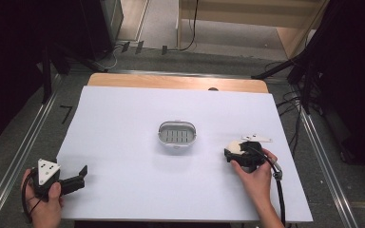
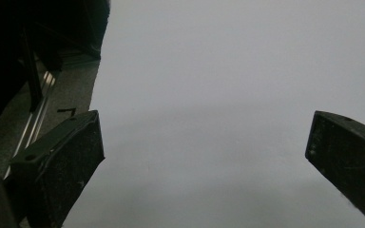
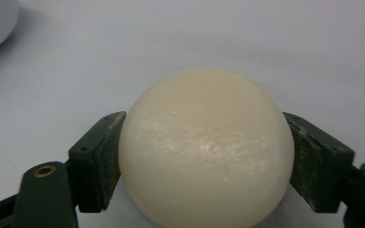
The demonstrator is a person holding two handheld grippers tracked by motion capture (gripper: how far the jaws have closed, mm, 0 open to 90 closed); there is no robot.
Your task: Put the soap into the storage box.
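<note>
Presently the right tongs [image 3: 204, 156] clamp a cream ball [image 3: 206, 152] across its widest part, low over the counter [image 1: 123, 142]; smooth, hard, probably slippery. Left tongs [image 2: 204, 156] gape, holding nothing.
</note>
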